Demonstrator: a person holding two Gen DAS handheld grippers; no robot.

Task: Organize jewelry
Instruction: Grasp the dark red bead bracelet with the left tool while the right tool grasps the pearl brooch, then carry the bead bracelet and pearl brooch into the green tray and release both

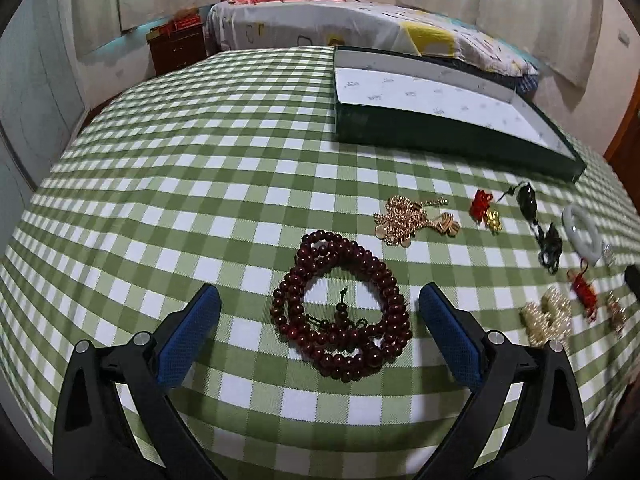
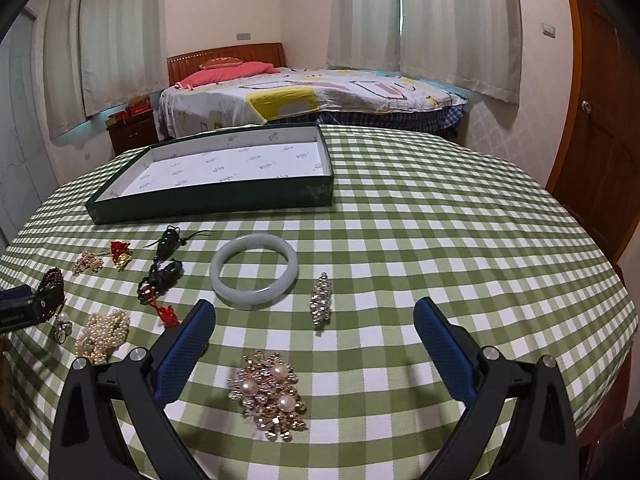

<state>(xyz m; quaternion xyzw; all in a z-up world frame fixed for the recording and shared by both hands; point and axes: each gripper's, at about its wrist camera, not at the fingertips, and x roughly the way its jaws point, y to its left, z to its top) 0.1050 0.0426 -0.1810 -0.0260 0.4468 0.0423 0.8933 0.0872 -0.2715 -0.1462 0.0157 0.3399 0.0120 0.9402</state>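
Green and white checked cloth [image 2: 400,240] covered the table, and all the jewelry lay on it.

Nearest to the right gripper [image 2: 314,316], whose blue textured fingers stood wide apart and held nothing, lay a gold brooch [image 2: 268,394] with three round pearls, just below and between the fingertips. A little farther was a narrow sparkling clip [image 2: 321,298], and beside it a smooth pale jade bangle [image 2: 254,270], a thick closed ring. To the left sat a heap of small pearls [image 2: 103,334], a knotted dark cord with a dark pendant [image 2: 165,264] and a small red and gold charm [image 2: 120,255].

The left gripper [image 1: 320,300] was also spread open and empty. A coil of round dark red wooden beads [image 1: 342,306] lay between its fingers, touching neither. Beyond the coil was a tangled gold chain [image 1: 412,220] with small flat discs.

Farthest on the cloth stood a shallow dark green box [image 2: 212,200], rectangular, with a white printed lining. Behind the table was a bed [image 2: 312,92] with a pink pillow and pale curtains.
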